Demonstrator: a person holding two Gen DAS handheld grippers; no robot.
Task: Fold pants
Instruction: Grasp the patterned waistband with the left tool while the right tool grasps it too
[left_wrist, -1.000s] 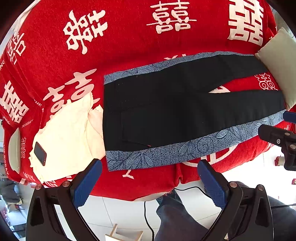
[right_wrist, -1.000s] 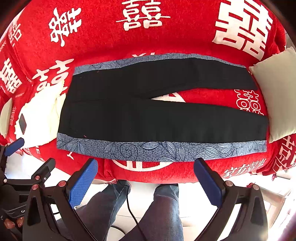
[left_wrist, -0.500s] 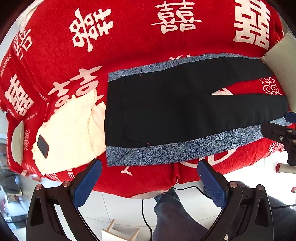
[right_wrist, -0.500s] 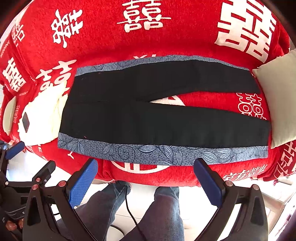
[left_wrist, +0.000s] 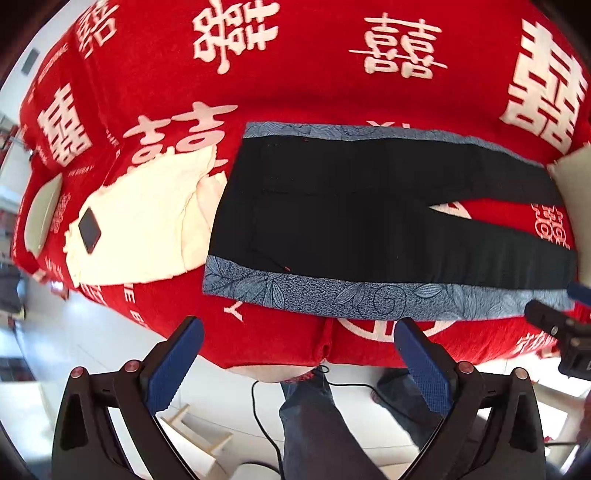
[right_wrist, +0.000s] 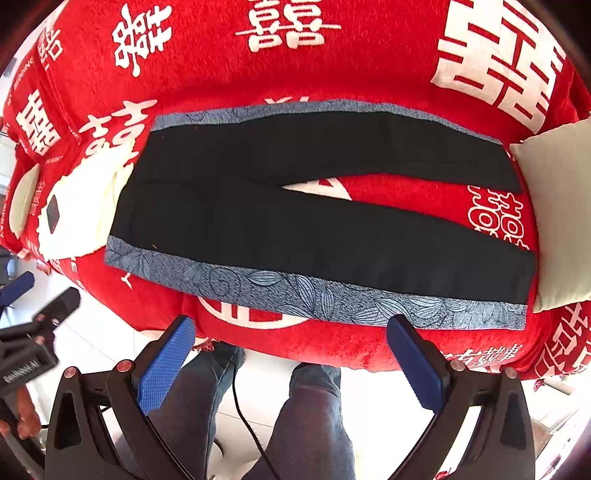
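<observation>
nearest the cameras, both grippers hang over the floor in front of the sofa, short of its front edge. the left gripper (left_wrist: 297, 354) has its blue-padded fingers (left_wrist: 173, 363) spread wide with nothing between them, and the right gripper (right_wrist: 290, 352) is spread just as wide and is also empty. below them are a person's legs (right_wrist: 310, 417) in dark jeans and a thin black cable (left_wrist: 264, 421) trailing over pale floor tiles. each gripper shows at the edge of the other's view, out to the side and clear of the cloth

past the fingertips, the pants (left_wrist: 369, 225) lie flat on the red cover (left_wrist: 314, 85) with its large white characters. they are black with a blue patterned stripe (left_wrist: 369, 299) along the near edge and another along the far edge. the waist is to the left, and the two legs run right and part in a narrow v that shows red cover between them

just left of the waist lies a cream cloth (left_wrist: 147, 221) with a dark phone (left_wrist: 89, 230) on it. at the right end a pale cushion (right_wrist: 557, 221) sits beside the leg hems
</observation>
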